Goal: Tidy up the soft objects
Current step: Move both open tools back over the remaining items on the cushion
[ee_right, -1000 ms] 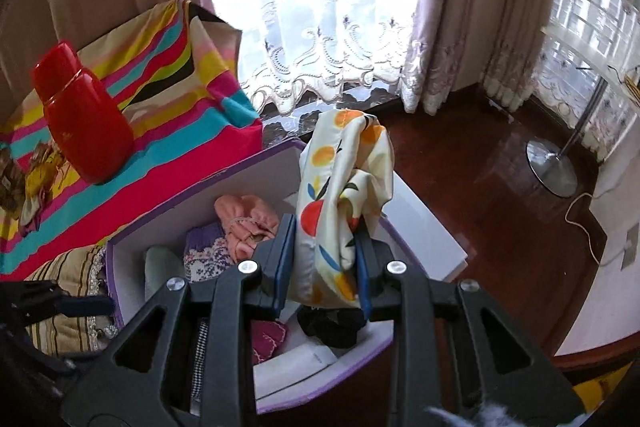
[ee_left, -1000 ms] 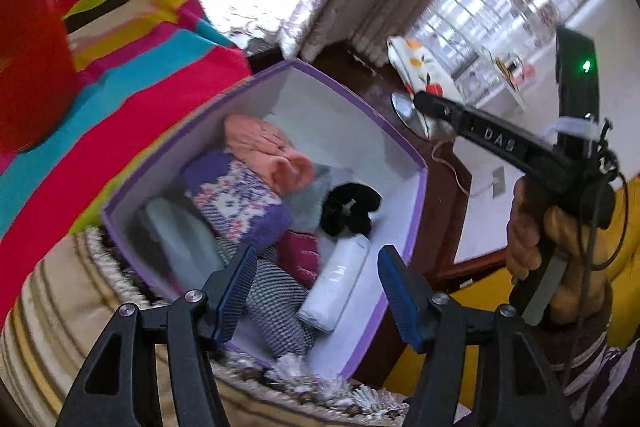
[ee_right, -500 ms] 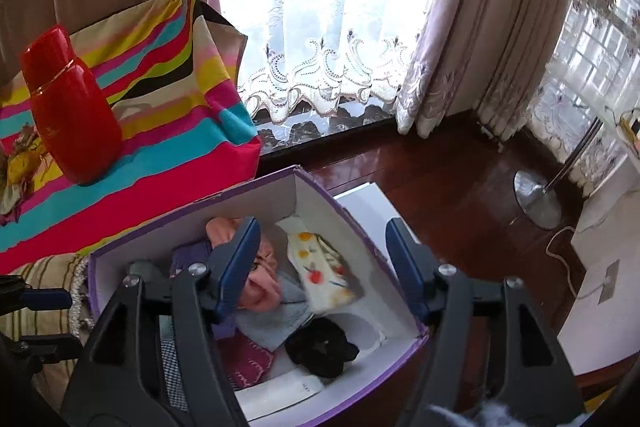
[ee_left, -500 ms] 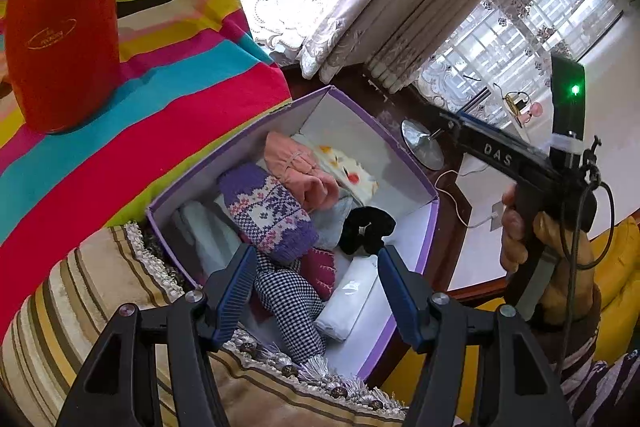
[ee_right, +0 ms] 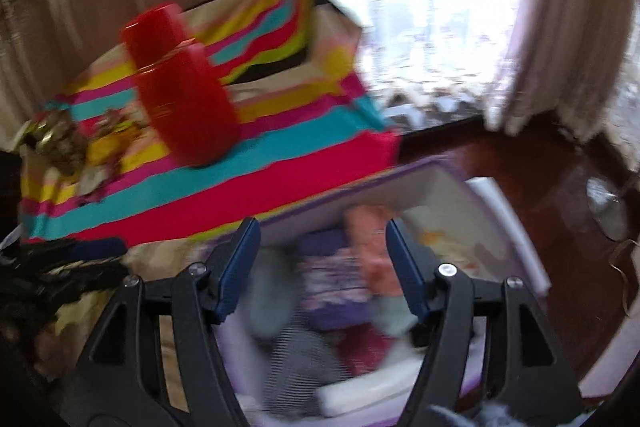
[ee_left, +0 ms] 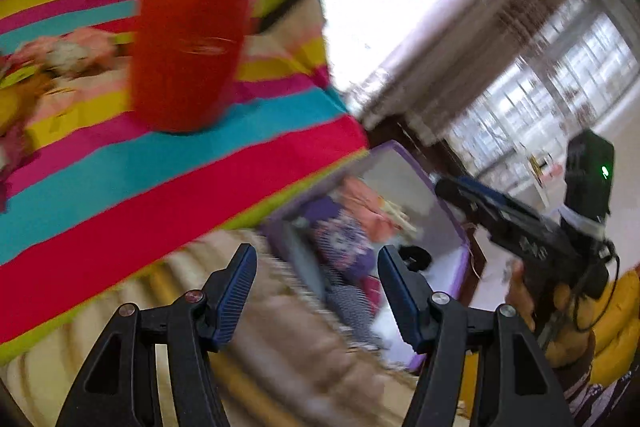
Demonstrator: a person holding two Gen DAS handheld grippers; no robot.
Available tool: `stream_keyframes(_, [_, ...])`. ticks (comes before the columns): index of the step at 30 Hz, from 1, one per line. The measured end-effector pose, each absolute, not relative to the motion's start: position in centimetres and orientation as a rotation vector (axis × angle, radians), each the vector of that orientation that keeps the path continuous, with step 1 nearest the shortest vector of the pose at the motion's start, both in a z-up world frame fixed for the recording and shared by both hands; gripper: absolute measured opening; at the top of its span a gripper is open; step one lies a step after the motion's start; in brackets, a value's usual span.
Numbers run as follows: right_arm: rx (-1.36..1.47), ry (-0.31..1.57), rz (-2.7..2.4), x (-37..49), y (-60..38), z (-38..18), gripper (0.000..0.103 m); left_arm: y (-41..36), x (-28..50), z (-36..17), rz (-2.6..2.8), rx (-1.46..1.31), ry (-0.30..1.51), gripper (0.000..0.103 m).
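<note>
The purple box point(ee_right: 432, 183) sits at the right end of the striped cloth point(ee_left: 120, 187), already holding soft things: a purple patterned knit point(ee_left: 344, 239), a pink piece point(ee_right: 370, 239) and a checked cloth point(ee_left: 354, 307). All look light and limp, so I would pinch each at a bunched fold. More small soft pieces point(ee_right: 60, 139) lie far left beyond the red jar point(ee_left: 192, 27), blurred. My left gripper point(ee_left: 316, 287) and right gripper point(ee_right: 322, 263) are both spread and empty.
</note>
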State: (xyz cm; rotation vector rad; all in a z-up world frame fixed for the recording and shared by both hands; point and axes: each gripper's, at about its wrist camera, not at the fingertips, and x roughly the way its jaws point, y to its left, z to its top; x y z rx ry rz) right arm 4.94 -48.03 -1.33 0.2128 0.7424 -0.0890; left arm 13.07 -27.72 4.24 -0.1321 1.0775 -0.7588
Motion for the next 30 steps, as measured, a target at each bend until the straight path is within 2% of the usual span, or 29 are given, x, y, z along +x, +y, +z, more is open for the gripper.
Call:
stream_keyframes(16, [0.036,0.786,0.223,11.4,-30.8,-0.5,0.069,-7.1,17.8,3.2,-0.341,-0.440,0.987,0.064])
stream_keyframes(23, [0.009,0.784,0.271,14.8,-26.6,0.0,0.069,-3.2,18.8,3.2,-0.267,-0.482,0.969,0.064])
stream_keyframes(27, [0.026,0.776,0.282,17.1,-24.7,0.3,0.076,-2.1,19.5,3.1,-0.247,-0.487,0.963,0.064])
stream_keyframes(30, [0.020,0.775,0.283,18.5,-23.5,0.3,0.076,-1.8,20.2,3.1,-0.240,-0.469,0.954,0.064])
